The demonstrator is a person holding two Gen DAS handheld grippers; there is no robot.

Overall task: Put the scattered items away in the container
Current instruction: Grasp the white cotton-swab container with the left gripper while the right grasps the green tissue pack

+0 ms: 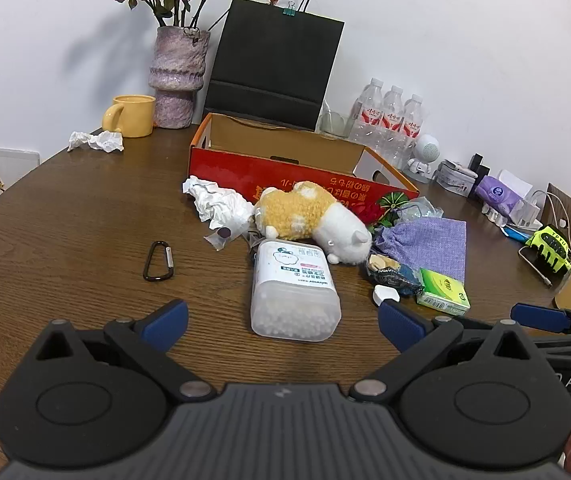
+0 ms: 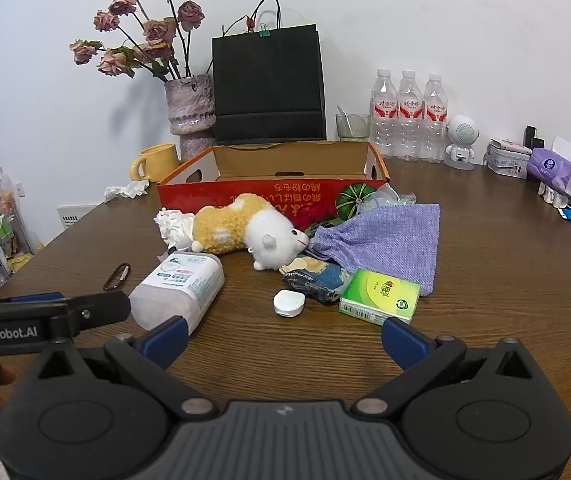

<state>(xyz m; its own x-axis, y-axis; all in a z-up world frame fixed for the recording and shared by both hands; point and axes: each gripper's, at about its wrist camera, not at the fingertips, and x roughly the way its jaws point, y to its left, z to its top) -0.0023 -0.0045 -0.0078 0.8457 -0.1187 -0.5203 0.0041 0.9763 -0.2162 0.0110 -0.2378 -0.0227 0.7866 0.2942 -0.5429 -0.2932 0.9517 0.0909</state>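
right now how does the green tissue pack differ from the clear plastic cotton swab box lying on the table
The flat green tissue pack is opaque and paper-wrapped; the clear plastic cotton swab box is bigger, translucent, with white swabs showing through. The pack lies by the lilac woven pouch, in front of the right gripper; the box lies on its side nearer the left gripper. Both rest on the wooden table, outside the red cardboard box.

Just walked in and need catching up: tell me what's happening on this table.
A person holds a pair of tongs in each hand; both the left tongs and right tongs are open and hold nothing. They hover over a pile of clutter: a cotton swab jar, a plush toy, a purple pouch, a green tissue pack. All lie on the wooden table before the open red box; none is visibly inside.
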